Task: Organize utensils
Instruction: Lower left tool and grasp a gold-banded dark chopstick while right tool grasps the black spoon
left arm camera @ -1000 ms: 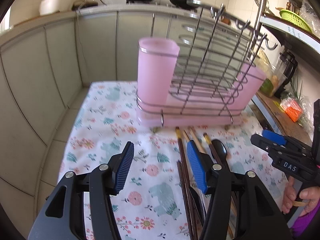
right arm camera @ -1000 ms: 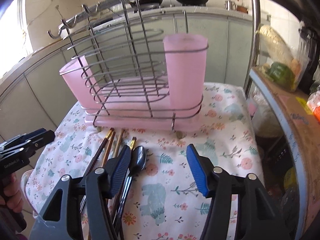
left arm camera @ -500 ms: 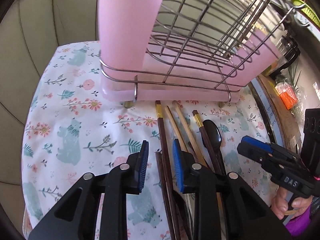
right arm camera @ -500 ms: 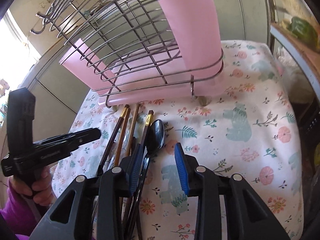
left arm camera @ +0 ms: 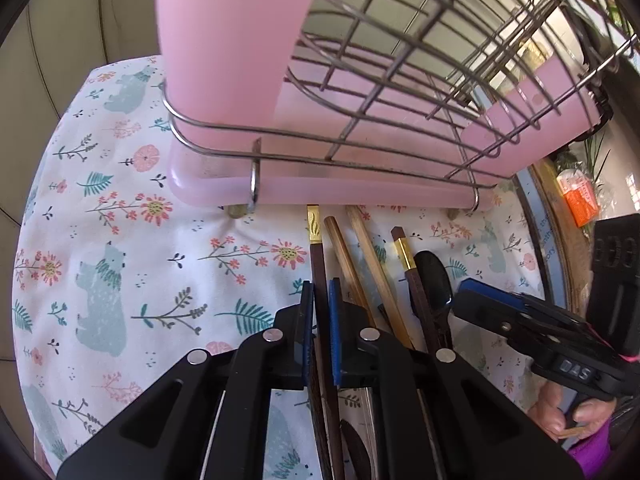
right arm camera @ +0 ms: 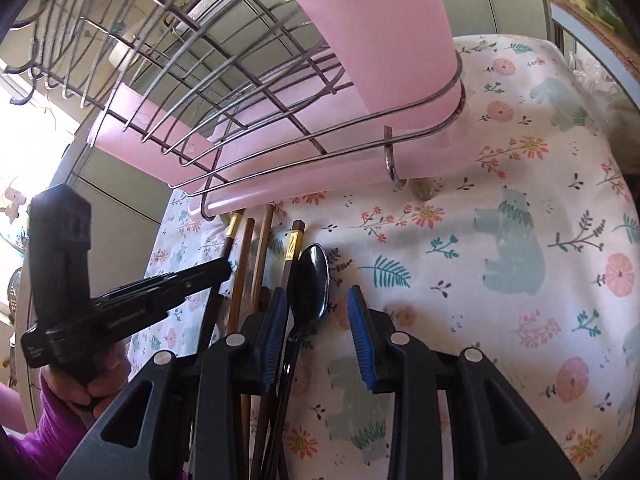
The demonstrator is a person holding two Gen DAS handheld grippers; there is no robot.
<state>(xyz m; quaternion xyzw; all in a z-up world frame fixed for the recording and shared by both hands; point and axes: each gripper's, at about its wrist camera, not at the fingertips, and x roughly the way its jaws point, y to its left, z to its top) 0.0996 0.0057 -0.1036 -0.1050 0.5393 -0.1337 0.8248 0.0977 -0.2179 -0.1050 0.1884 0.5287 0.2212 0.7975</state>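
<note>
Several chopsticks and a black spoon lie side by side on the floral cloth in front of a pink wire dish rack with a tall pink utensil cup. My left gripper is shut on a dark chopstick with a gold band, low at the cloth. My right gripper is open, its fingers on either side of the black spoon's neck. The spoon also shows in the left wrist view, with the light wooden chopsticks beside it.
The rack's front rail stands just beyond the utensil tips. A counter edge with an orange packet runs along the right. Grey cabinet doors lie behind. The cloth-covered table drops off at the left edge.
Both grippers have moved forward and down toward the utensils. My left gripper has closed from open onto the dark chopstick. My right gripper has come down around the spoon.
</note>
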